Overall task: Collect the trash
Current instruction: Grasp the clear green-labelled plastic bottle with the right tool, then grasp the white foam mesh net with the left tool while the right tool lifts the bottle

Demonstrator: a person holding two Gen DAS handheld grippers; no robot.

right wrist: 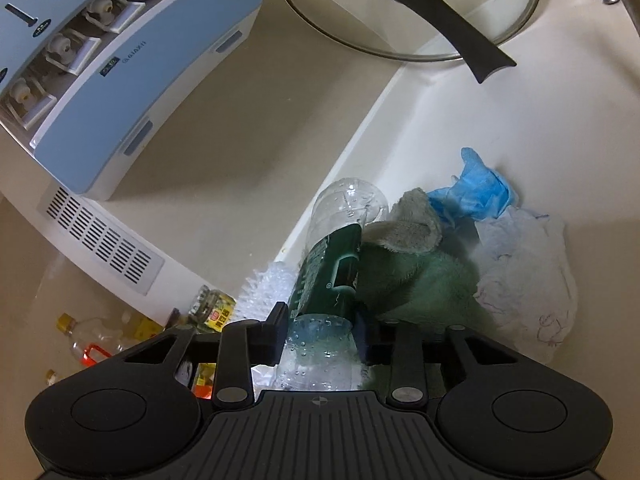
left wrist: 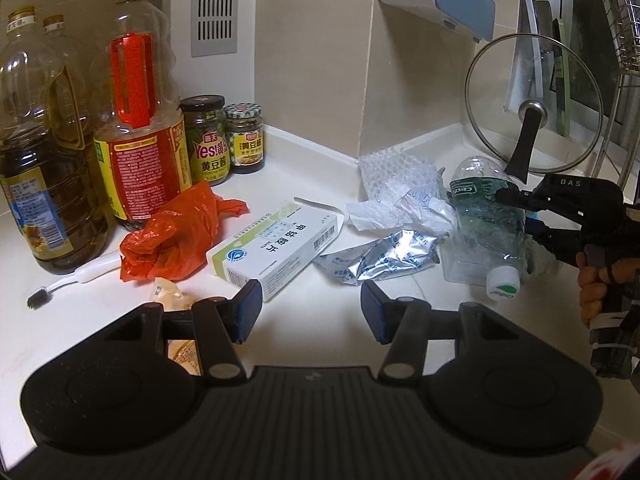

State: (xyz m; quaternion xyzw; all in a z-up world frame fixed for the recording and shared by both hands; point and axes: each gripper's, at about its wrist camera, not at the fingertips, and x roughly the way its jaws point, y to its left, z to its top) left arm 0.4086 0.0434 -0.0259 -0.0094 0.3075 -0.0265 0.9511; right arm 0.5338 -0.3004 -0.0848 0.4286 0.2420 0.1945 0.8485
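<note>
The clear plastic water bottle (right wrist: 340,264) lies on its side on the white tabletop (left wrist: 304,304), near the back corner where the tiled walls meet. It is empty but beaded with droplets inside, wears a dark green label around its middle and has a white cap (left wrist: 503,282) pointing toward the front edge. The right tool (right wrist: 320,336) is clamped across its body just below the label, both pads pressing the plastic; a hand (left wrist: 596,280) grips that tool's handle. A green cloth (right wrist: 408,272) lies against the bottle, with a crumpled blue glove (right wrist: 476,192) and a thin white plastic bag (right wrist: 528,272) beyond it.

Beside the bottle sit crumpled white paper (left wrist: 400,208), bubble wrap (left wrist: 392,168) and a flattened silver foil pouch (left wrist: 380,260). A white medicine box (left wrist: 276,252) lies closed next to them, then a bunched red plastic bag (left wrist: 176,236). The left tool (left wrist: 310,312) hovers above the tabletop with its jaws apart and nothing between them, just in front of the box.

Further left stand large oil bottles (left wrist: 140,120), partly filled with amber oil, and two soybean paste jars (left wrist: 208,140). A toothbrush (left wrist: 76,280) lies before them. A glass pot lid (left wrist: 532,112) leans against the wall.
</note>
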